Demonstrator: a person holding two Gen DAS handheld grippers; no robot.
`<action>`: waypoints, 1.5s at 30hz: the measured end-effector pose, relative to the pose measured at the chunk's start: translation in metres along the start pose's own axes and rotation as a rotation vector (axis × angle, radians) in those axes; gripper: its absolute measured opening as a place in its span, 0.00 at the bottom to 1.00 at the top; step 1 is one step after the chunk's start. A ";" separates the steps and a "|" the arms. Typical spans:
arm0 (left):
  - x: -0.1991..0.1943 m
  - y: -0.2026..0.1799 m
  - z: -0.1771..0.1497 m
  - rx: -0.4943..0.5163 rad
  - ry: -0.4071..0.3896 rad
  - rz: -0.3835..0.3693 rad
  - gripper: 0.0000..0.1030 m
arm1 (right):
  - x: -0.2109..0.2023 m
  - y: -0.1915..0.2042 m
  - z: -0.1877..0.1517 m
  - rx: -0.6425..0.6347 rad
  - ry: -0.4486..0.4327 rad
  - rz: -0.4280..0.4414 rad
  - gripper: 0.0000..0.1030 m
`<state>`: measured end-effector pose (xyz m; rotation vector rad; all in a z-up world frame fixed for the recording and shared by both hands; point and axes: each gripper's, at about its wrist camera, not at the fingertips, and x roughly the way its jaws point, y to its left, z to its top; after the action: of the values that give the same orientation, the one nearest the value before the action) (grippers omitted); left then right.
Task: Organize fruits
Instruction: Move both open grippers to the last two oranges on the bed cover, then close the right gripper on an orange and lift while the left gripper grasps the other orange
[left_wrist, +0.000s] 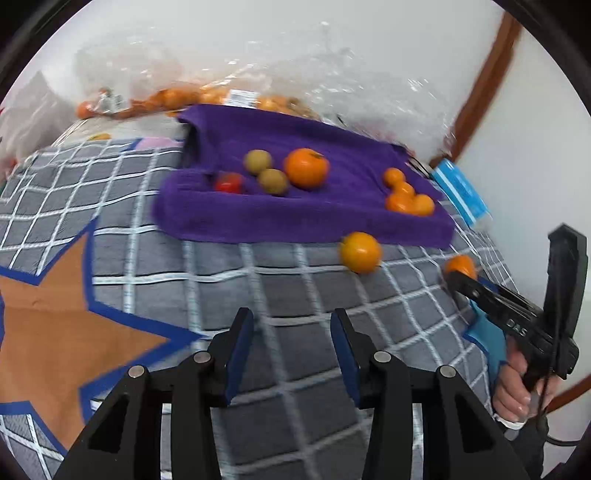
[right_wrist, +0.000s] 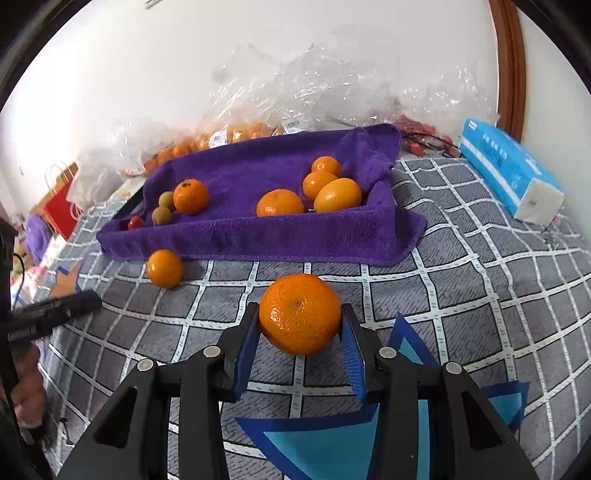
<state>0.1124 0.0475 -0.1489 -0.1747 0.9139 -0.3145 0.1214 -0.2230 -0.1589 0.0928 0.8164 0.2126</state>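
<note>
A loose orange (right_wrist: 164, 268) lies before the purple towel (right_wrist: 258, 236), beside a tissue pack (right_wrist: 509, 173).

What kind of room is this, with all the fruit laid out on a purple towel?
Probably a bedroom at home: the fruit sits on a grey quilted cover with a white grid, which looks like a bedspread. A blue pack of tissues lies on it, and a brown wooden door frame stands against the white wall.

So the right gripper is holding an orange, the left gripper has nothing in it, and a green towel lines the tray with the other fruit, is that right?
Not quite: the towel lining the tray is purple, not green, as the right wrist view shows. The rest stands: the right gripper holds an orange, the left gripper has nothing in it, and the other fruit sits on that towel.
</note>
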 end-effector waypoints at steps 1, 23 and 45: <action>0.000 -0.007 0.002 0.013 -0.006 0.011 0.45 | -0.001 0.000 0.000 -0.001 -0.004 -0.004 0.41; 0.056 -0.060 0.033 0.054 -0.023 0.021 0.46 | -0.004 -0.004 -0.002 0.017 -0.021 -0.008 0.41; 0.031 -0.048 0.021 0.006 -0.142 -0.059 0.32 | -0.004 -0.006 -0.003 0.033 -0.029 -0.001 0.41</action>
<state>0.1372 -0.0076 -0.1463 -0.2158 0.7680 -0.3546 0.1178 -0.2299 -0.1590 0.1265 0.7913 0.1969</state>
